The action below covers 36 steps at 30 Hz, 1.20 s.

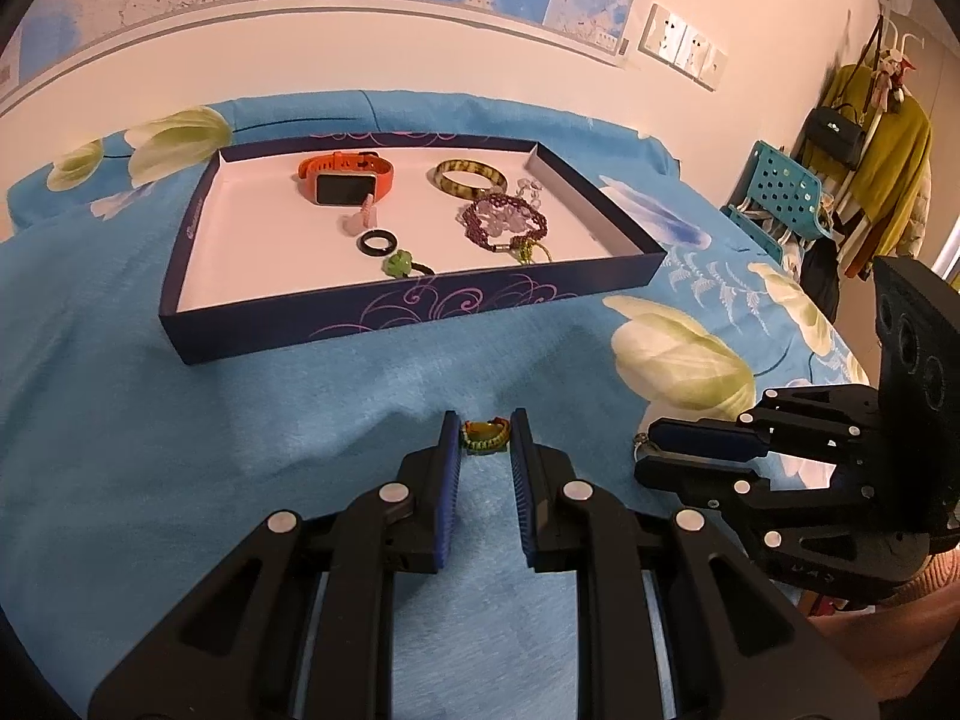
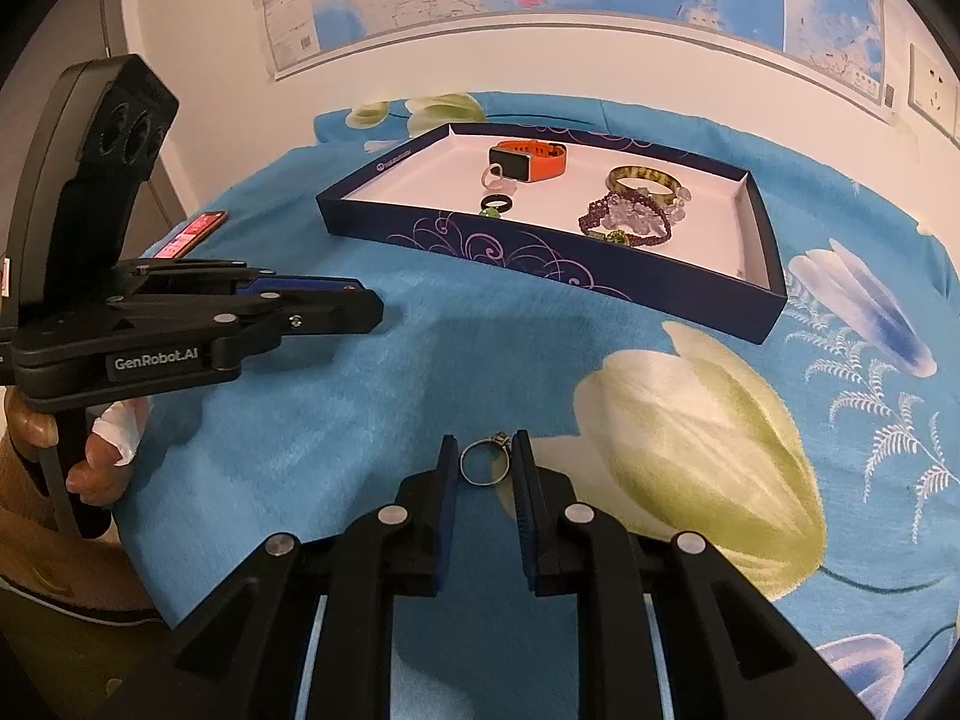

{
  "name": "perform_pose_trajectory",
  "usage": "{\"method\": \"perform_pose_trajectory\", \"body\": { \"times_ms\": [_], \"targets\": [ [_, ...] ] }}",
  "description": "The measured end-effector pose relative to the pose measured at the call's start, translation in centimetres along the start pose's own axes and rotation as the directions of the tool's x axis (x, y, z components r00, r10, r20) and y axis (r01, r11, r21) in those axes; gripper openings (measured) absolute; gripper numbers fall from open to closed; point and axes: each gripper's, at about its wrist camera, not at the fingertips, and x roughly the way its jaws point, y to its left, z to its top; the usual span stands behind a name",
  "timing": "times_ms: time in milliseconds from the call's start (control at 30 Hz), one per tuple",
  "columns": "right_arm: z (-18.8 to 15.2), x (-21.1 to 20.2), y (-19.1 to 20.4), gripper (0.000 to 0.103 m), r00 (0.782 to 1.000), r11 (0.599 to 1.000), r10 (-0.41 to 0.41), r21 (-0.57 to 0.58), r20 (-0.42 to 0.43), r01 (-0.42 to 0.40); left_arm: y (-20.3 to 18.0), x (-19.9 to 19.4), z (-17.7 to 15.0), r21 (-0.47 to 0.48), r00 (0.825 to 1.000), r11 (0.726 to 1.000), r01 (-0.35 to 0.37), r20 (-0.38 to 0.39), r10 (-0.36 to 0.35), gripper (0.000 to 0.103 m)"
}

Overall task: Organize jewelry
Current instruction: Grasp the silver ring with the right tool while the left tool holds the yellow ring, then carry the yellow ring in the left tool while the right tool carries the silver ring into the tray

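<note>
My left gripper (image 1: 486,435) pinches a woven green-orange ring (image 1: 485,435); right gripper (image 2: 485,462) clamps a thin metal ring (image 2: 483,465) — fuzzy blue blanket (image 2: 360,408) underneath.

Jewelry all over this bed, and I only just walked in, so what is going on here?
A person holding two tongs is sorting jewelry into a dark blue tray on the blue blanket. The left tongs have a small green and orange woven ring between their tips; the right tongs have a thin metal ring between theirs. Whether either is gripped yet is unclear. An orange watch, a bangle and a purple beaded bracelet already lie in the tray.
</note>
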Motion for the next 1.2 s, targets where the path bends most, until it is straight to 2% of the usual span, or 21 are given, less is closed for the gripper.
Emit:
{"method": "perform_pose_trajectory", "body": {
  "times_ms": [1200],
  "targets": [
    [4.0,-1.2,-1.1,0.016,0.989,0.999,0.04,0.029,0.139,-0.044,1.3,-2.3,2.2,0.0,0.996,1.0,-0.023,0.086,0.023,0.017]
  ]
}}
